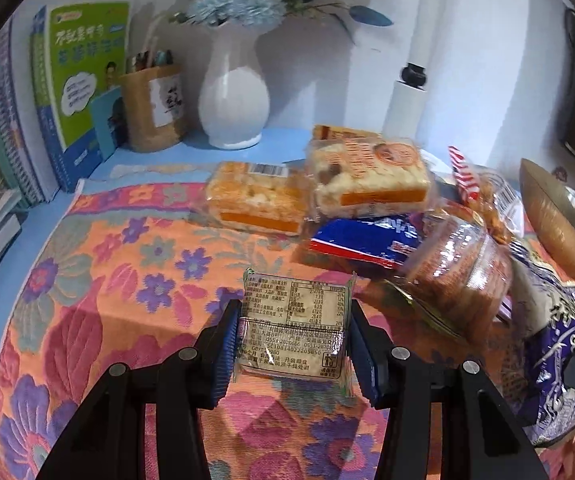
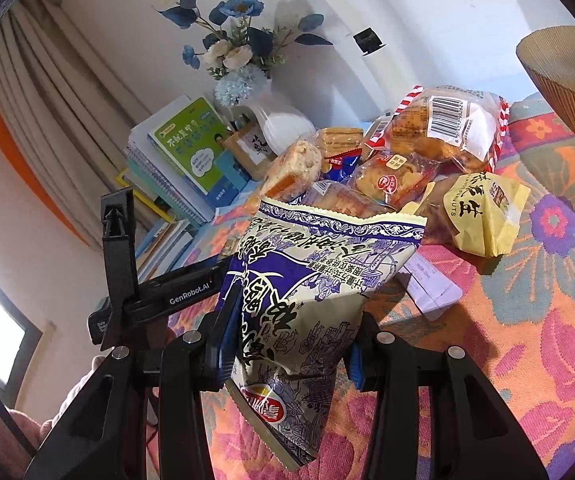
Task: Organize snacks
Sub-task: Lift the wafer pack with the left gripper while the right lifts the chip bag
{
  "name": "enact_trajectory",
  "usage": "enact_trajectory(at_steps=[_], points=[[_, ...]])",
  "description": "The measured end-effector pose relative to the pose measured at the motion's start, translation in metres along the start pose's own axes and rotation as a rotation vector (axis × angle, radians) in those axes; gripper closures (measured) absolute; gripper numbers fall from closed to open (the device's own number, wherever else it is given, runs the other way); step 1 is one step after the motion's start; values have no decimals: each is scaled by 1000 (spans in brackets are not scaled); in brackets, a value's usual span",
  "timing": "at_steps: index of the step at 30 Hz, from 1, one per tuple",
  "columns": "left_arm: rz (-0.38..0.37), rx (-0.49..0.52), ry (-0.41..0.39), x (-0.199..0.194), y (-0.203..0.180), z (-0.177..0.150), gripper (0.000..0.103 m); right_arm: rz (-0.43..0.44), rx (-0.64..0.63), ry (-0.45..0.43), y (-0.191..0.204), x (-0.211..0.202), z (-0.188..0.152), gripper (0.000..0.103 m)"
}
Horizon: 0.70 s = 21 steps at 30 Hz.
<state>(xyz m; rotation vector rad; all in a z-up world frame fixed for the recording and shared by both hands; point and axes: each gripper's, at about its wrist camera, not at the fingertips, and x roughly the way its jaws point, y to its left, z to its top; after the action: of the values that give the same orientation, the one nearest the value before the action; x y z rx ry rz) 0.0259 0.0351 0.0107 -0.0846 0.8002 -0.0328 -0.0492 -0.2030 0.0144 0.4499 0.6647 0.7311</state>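
Note:
My left gripper (image 1: 293,350) is shut on a small clear-wrapped snack packet (image 1: 297,320) with a printed label, held just above the flowered cloth (image 1: 107,280). My right gripper (image 2: 291,336) is shut on a purple and cream snack bag (image 2: 307,280), held upright above the cloth; the bag also shows at the right of the left wrist view (image 1: 559,340). A pile of snacks lies beyond: two orange-layered cake packets (image 1: 259,204) (image 1: 371,176), a blue packet (image 1: 367,240), a round cracker pack (image 1: 459,272), a red-striped bag (image 2: 447,128) and a yellow peanut bag (image 2: 483,212).
A ribbed brown bowl (image 2: 567,80) stands at the right. A white vase of blue flowers (image 1: 233,92), a brown pen holder (image 1: 155,108) and a row of books (image 1: 75,88) line the back edge. A white slip of paper (image 2: 431,284) lies on the cloth.

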Motion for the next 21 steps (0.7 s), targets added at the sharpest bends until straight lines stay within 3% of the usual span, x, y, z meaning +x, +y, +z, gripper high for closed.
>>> enact_trajectory(at_steps=[5,21], points=[[-2,-59,23,6,11,0,54,5,6,5,-1,0,-1,61],[10,-78,16,3,12,1,54,8,4,16,0,6,0,61]])
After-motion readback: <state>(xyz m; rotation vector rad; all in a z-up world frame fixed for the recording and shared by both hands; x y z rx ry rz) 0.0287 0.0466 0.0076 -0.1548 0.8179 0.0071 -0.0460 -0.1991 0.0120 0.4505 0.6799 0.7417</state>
